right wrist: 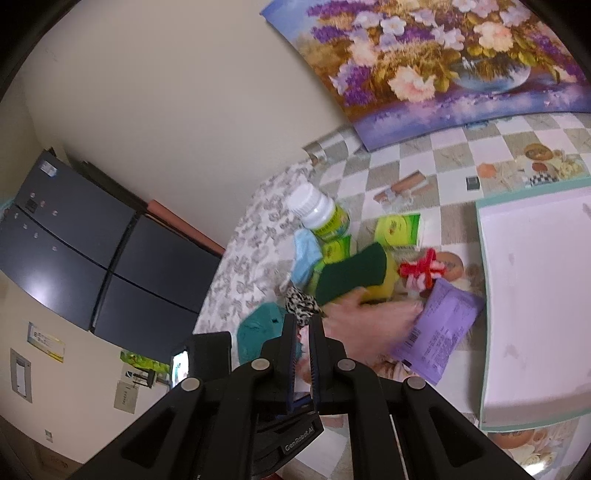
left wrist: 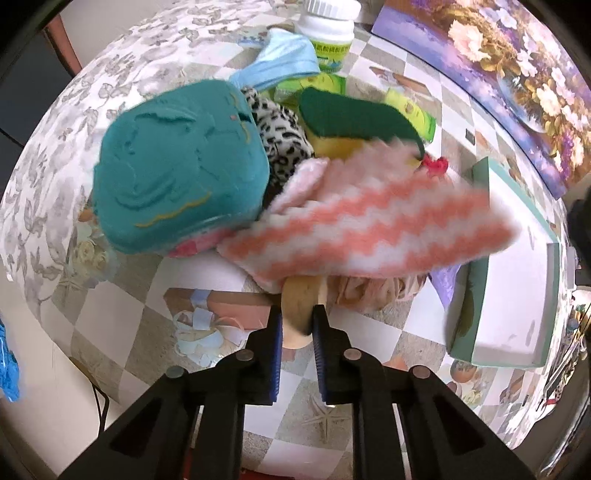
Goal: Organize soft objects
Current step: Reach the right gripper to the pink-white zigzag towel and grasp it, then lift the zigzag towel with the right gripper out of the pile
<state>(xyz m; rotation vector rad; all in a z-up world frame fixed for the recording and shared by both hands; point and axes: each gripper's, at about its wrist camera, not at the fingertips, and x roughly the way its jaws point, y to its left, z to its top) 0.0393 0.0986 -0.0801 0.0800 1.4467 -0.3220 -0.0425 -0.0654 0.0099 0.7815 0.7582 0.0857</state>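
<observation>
A pile of soft things lies on the table: a teal felt pouch (left wrist: pixel 177 177), a leopard-print cloth (left wrist: pixel 280 136), a green and yellow sponge (left wrist: pixel 354 118), a light blue cloth (left wrist: pixel 280 59) and a beige cloth (left wrist: pixel 376 291). My left gripper (left wrist: pixel 297 325) is shut on a pink and white zigzag fluffy cloth (left wrist: pixel 369 225), gripping a tan part of it, and holds it over the pile. My right gripper (right wrist: pixel 303 332) is nearly closed on a pale pink cloth (right wrist: pixel 365 325), blurred, above the pile. A red knitted bow (right wrist: pixel 424 269) lies by the sponge (right wrist: pixel 351 280).
An open white box with a green rim (left wrist: pixel 517 280) stands at the right; it also shows in the right wrist view (right wrist: pixel 535 295). A white bottle (left wrist: pixel 328 29), green packets (right wrist: pixel 399 229), a purple packet (right wrist: pixel 439 332) and a flower painting (right wrist: pixel 443 62) are nearby.
</observation>
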